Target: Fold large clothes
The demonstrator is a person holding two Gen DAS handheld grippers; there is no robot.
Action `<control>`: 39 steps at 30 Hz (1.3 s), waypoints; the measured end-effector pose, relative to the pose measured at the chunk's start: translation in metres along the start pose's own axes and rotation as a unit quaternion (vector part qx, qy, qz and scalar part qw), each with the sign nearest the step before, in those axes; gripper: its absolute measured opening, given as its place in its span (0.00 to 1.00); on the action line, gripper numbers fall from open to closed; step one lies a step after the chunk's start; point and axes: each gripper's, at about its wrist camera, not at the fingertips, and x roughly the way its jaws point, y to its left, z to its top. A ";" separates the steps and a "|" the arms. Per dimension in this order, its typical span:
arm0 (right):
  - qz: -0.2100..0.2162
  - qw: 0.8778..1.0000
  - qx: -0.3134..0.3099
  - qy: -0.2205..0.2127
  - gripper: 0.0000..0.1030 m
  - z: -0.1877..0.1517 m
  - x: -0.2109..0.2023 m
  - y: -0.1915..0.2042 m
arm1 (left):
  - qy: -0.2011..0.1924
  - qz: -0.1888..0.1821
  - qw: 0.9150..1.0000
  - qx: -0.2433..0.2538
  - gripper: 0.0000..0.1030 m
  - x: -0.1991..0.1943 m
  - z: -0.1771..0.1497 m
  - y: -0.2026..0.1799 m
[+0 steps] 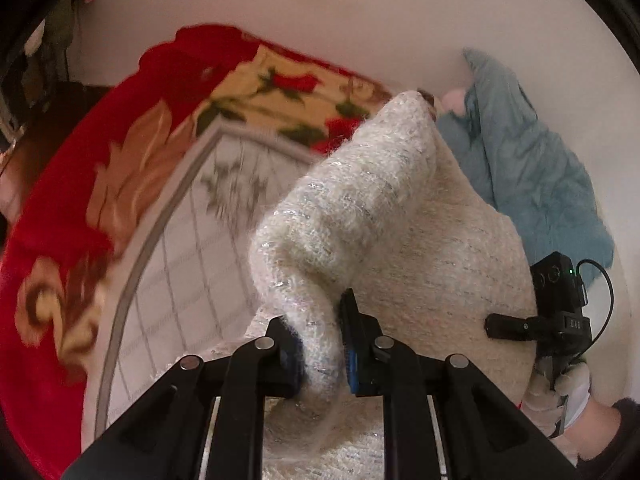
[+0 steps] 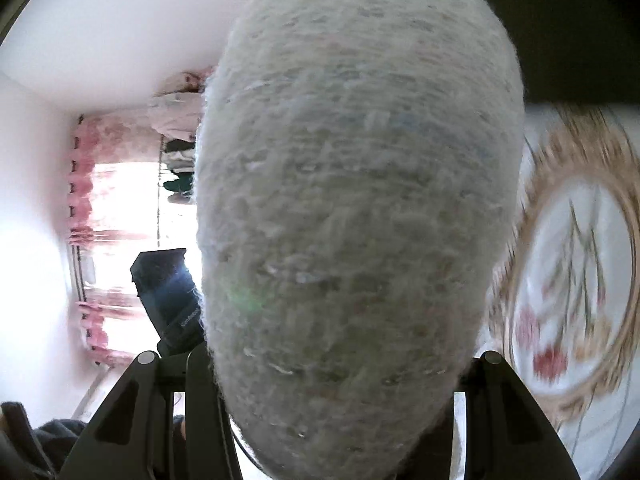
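Note:
A fuzzy cream-white knit sweater (image 1: 400, 248) with silver threads hangs lifted above the bed. My left gripper (image 1: 320, 356) is shut on a bunched fold of it, the knit pinched between the blue-padded fingers (image 1: 352, 344). In the left wrist view my right gripper (image 1: 520, 326) shows at the sweater's right edge, held by a gloved hand. In the right wrist view the sweater (image 2: 352, 200) drapes over my right gripper (image 2: 340, 408) and hides its fingertips. The left gripper (image 2: 172, 304) shows dark at the left of that view.
A red floral blanket (image 1: 120, 168) and a white grid-patterned sheet (image 1: 180, 272) lie on the bed below. A teal garment (image 1: 528, 168) lies by the white wall. The right wrist view shows pink curtains (image 2: 92, 216) at a bright window and a floral cloth (image 2: 576, 280).

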 end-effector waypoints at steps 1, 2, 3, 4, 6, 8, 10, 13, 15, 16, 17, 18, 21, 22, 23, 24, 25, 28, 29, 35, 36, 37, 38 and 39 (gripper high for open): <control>0.002 1.000 -0.006 -0.002 0.49 0.008 -0.002 0.004 | -0.009 -0.002 1.000 0.002 0.12 0.007 0.021 -0.004; 0.007 1.000 -0.014 -0.005 0.49 0.027 -0.012 0.008 | -0.013 -0.003 1.000 0.004 0.12 0.012 0.030 -0.005; 0.008 1.000 -0.020 -0.008 0.49 0.038 -0.016 0.010 | -0.018 -0.007 1.000 0.003 0.12 0.022 0.048 -0.009; 0.011 1.000 -0.026 -0.012 0.49 0.060 -0.017 0.011 | -0.022 -0.009 1.000 0.003 0.12 0.034 0.064 -0.013; 0.015 0.999 -0.032 -0.016 0.49 0.096 -0.028 0.004 | -0.023 -0.015 1.000 0.006 0.12 0.061 0.090 -0.022; 0.014 0.999 -0.033 -0.022 0.49 0.118 -0.047 -0.011 | -0.017 -0.024 0.999 0.014 0.12 0.095 0.112 -0.025; 0.011 0.999 -0.020 -0.034 0.49 0.151 -0.073 -0.040 | -0.004 -0.032 0.999 0.018 0.13 0.139 0.128 -0.029; -0.007 0.999 0.010 -0.039 0.49 0.190 -0.108 -0.101 | 0.043 -0.045 0.998 0.016 0.13 0.216 0.133 -0.036; -0.018 0.999 0.038 -0.029 0.49 0.204 -0.121 -0.144 | 0.075 -0.048 0.996 0.009 0.13 0.254 0.122 -0.038; -0.019 0.998 0.051 -0.022 0.49 0.207 -0.126 -0.163 | 0.087 -0.049 0.995 0.007 0.13 0.267 0.118 -0.040; -0.019 0.998 0.058 -0.016 0.49 0.208 -0.129 -0.174 | 0.099 -0.053 0.994 0.007 0.14 0.279 0.111 -0.040; -0.016 0.998 0.061 -0.011 0.50 0.208 -0.133 -0.180 | 0.107 -0.057 0.993 0.007 0.16 0.287 0.104 -0.040; -0.027 0.998 0.062 0.000 0.52 0.212 -0.142 -0.187 | 0.116 -0.055 0.992 -0.002 0.23 0.290 0.092 -0.037; -0.038 0.997 0.067 0.004 0.56 0.211 -0.140 -0.184 | 0.117 -0.050 0.992 -0.004 0.24 0.288 0.092 -0.036; -0.049 0.997 0.067 0.006 0.61 0.213 -0.140 -0.183 | 0.119 -0.045 0.992 -0.010 0.25 0.285 0.092 -0.036; -0.069 0.995 0.067 0.006 0.63 0.214 -0.137 -0.172 | 0.120 -0.037 0.992 -0.016 0.29 0.281 0.093 -0.035; -0.093 0.994 0.063 0.008 0.71 0.205 -0.136 -0.167 | 0.118 -0.019 0.993 -0.016 0.32 0.274 0.093 -0.036; -0.186 0.981 0.042 -0.015 0.81 0.197 -0.139 -0.140 | 0.102 0.024 0.994 0.003 0.72 0.254 0.091 -0.045; -0.227 0.973 0.030 -0.028 0.84 0.192 -0.142 -0.129 | 0.096 0.036 0.995 0.013 0.89 0.249 0.091 -0.048; -0.468 0.878 -0.028 -0.093 0.90 0.145 -0.143 -0.059 | 0.064 0.117 0.989 0.060 1.00 0.213 0.077 -0.076; -0.504 0.857 -0.040 -0.104 0.90 0.132 -0.141 -0.045 | 0.054 0.127 0.988 0.065 1.00 0.206 0.076 -0.080; -0.531 0.838 -0.046 -0.113 0.90 0.132 -0.145 -0.037 | 0.040 0.138 0.987 0.073 1.00 0.192 0.071 -0.089; -0.564 0.816 -0.049 -0.120 0.90 0.125 -0.149 -0.032 | 0.032 0.145 0.986 0.077 1.00 0.190 0.073 -0.091; -0.587 0.798 -0.046 -0.124 0.90 0.113 -0.146 -0.020 | 0.022 0.152 0.985 0.083 1.00 0.179 0.070 -0.096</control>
